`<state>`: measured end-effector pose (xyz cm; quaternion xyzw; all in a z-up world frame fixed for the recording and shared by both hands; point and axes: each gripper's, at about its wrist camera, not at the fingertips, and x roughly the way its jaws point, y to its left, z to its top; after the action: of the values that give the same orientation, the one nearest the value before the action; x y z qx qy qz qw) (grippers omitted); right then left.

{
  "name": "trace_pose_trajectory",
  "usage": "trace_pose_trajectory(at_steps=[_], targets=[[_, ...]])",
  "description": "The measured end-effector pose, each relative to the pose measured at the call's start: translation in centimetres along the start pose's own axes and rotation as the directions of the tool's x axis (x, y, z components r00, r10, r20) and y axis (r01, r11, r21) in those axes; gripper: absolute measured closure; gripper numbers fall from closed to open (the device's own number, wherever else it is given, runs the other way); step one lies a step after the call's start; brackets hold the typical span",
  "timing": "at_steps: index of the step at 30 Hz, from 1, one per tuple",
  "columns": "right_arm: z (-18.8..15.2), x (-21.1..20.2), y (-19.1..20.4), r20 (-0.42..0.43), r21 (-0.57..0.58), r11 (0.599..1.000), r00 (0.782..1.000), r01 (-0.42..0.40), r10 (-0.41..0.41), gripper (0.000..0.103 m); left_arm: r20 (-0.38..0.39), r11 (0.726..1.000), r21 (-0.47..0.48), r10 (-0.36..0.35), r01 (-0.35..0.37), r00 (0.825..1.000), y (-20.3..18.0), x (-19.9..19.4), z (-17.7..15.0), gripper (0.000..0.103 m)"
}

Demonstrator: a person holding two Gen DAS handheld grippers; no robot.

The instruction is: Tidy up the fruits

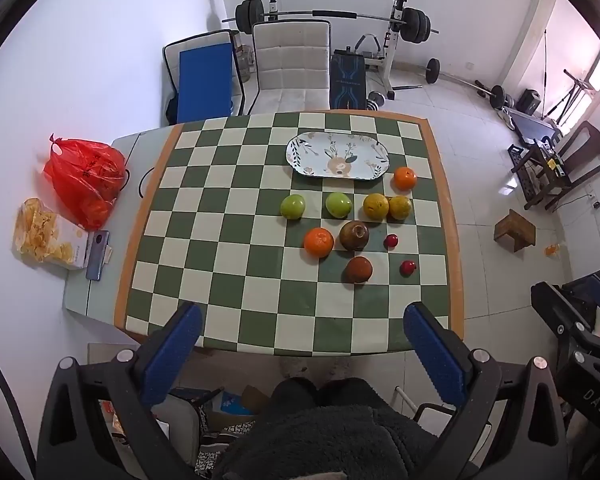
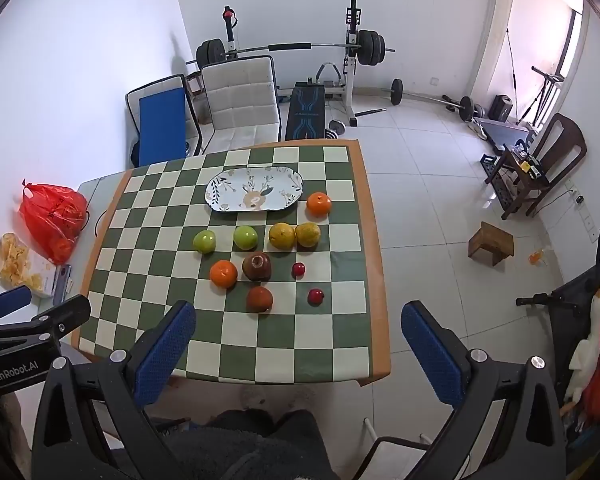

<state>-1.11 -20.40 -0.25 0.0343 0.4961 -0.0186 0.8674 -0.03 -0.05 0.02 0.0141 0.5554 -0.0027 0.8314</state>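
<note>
Both claws hanging open, empty, above tabletop (image 1: 220, 240); nearest fruit, possibly pomegranate (image 2: 259, 299), at 12 o'clock: approaching squarely, squeezing gently.

We read "GenRobot.AI" in white on the black body of the left gripper (image 2: 8, 306), seen from the right wrist, and "DAS" on a black housing (image 1: 592, 400) at the left view's edge.

Ten fruits (image 1: 356, 236), one plate (image 1: 300, 160).
</note>
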Motion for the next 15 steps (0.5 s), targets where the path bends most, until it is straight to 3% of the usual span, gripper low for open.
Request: trace_pose_trajectory(at_steps=[15], targets=[[-0.04, -0.07, 0.34, -0.012, -0.002, 1.000, 1.000, 0.007, -0.007, 0.000, 0.000, 1.000, -0.003, -0.004, 0.004, 1.000, -0.59, -0.10, -0.08, 0.000]])
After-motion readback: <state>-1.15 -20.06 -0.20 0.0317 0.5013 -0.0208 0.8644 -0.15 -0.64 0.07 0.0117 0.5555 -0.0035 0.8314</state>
